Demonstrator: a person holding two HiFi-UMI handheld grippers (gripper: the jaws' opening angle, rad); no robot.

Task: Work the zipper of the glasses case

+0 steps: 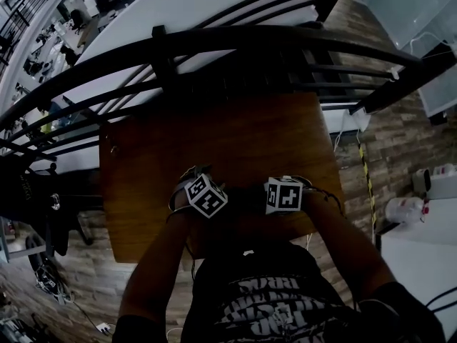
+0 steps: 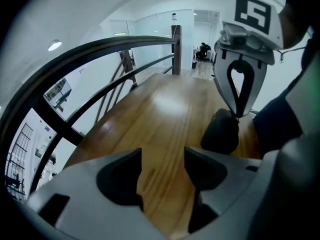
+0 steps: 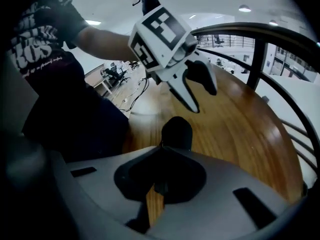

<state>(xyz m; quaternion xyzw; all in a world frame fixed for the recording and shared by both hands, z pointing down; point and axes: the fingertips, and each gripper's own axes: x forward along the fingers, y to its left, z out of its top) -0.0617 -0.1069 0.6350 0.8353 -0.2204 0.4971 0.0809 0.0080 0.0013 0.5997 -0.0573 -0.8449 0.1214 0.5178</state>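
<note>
White lettering on the person's shirt — too blurred and dark to read.

Left gripper: jaws wide apart, nothing between, angled steeply down | Right gripper: jaws closed together, angled down | left forearm, right forearm: reaching forward, grippers side by side

Rectangular wooden table, brown and glossy, with grain running along its length and a pale glare patch mid-surface. Carries a dark, rounded glasses case, lying on the wood close to the table's near edge. Stands on plank flooring, far edge just beside a black railing.
</note>
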